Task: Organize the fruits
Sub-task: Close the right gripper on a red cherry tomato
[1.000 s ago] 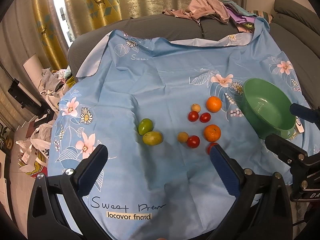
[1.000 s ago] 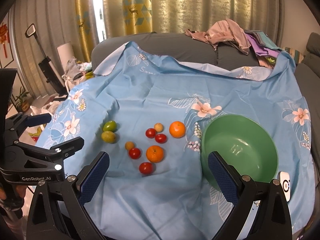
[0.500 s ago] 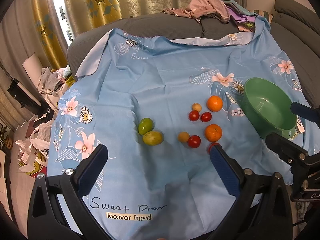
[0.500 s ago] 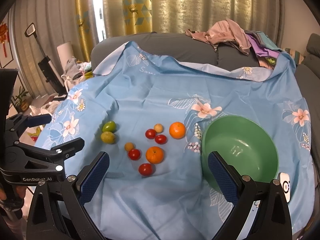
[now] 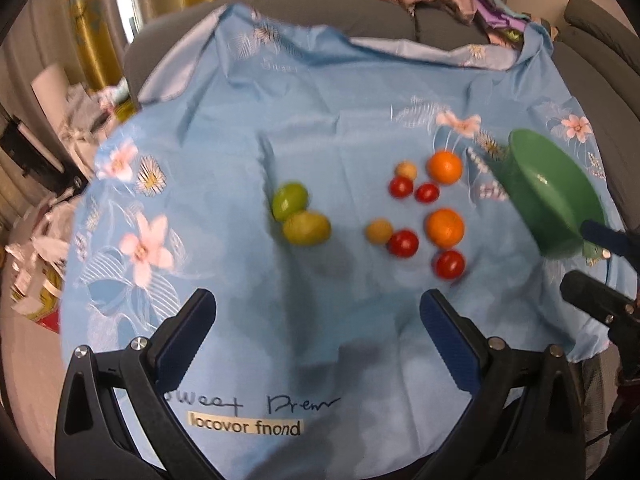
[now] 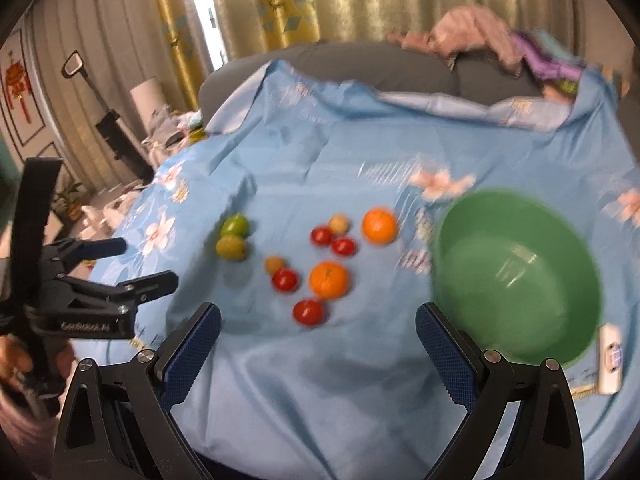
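Both pairs of fingers stand spread wide with nothing between them: the left gripper point(image 5: 316, 320) hovers over bare cloth short of the fruit, and the right gripper point(image 6: 318, 332) hovers nearer the bowl.

Change noted: both views have closed in on the fruit compared with half a second ago, and both are now motion-blurred. The nearest red tomato point(image 5: 450, 264), earlier partly hidden behind the left gripper's right finger, now shows clear of it. No fruit has shifted. Judgement: an approach is under way and no pick has begun.

Contents, left to right: a green mango point(image 5: 290, 200) touching a yellow-green mango point(image 5: 307, 228); then, well apart, a cluster of two small tan fruits, four red tomatoes and two oranges point(image 5: 445, 228). The green bowl point(image 6: 516, 280) sits just right of the cluster, empty. A small white device point(image 6: 610, 358) lies beside its near rim.

Surface: a blue floral cloth point(image 5: 320, 120), creased, draped over a grey sofa point(image 6: 360, 64), so soft footing and round fruit may roll. Clothes are heaped on the sofa back; gold curtains point(image 6: 320, 0) hang behind, with household clutter on the floor at left.
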The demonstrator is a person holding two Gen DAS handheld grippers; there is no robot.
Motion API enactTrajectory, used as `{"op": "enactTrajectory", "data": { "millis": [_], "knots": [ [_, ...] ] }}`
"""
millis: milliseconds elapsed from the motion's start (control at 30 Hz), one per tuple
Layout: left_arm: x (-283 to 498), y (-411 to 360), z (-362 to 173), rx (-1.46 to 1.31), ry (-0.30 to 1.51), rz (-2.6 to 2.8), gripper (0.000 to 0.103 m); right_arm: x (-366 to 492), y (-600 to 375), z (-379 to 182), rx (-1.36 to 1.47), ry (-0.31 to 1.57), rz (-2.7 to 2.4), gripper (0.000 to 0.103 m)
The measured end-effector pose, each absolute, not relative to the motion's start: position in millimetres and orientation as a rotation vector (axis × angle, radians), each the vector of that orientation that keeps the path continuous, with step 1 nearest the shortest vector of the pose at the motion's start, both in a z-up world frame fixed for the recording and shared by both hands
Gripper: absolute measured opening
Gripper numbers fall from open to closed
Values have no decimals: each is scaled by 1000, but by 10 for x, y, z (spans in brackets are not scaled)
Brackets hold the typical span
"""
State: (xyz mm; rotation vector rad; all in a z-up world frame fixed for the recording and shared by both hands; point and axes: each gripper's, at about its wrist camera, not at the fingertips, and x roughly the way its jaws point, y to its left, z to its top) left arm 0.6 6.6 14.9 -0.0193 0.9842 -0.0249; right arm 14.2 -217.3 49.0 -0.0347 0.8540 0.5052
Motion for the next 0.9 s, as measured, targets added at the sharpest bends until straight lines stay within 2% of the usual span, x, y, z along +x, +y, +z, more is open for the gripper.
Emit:
{"op": "enactTrajectory", "data": {
  "millis": [167,233,367,433,567,633,733,800,867,900],
  "knots": [
    [73,78,-91,-87,1034,-86,102,202,-2119,133,-8,934,551,92],
    [114,59,-125,-108,1032,-115,102,244,-2072,39,-3,950,581,82],
    [218,-14,-158,-136,1007,-179,101,302,-1983,-40,-25,949,601,77],
    [304,-82,-210,-134,1016,-204,100,360,-1941,-89,-27,959,616,67],
    [453,-178,-304,-140,1043,-252,86,444,-1876,-182,-35,973,647,59],
    [536,-216,-364,-137,1056,-261,78,476,-1849,-222,-40,982,650,50],
    [636,-261,-449,-141,1082,-280,67,549,-1823,-285,-36,999,649,48],
    [689,-306,-482,-145,1088,-297,55,573,-1819,-301,-30,1002,657,46],
    [730,-349,-512,-144,1097,-306,53,601,-1813,-316,-36,1006,654,45],
    [751,-380,-528,-141,1101,-313,48,615,-1816,-327,-34,1008,655,44]
  ]
}}
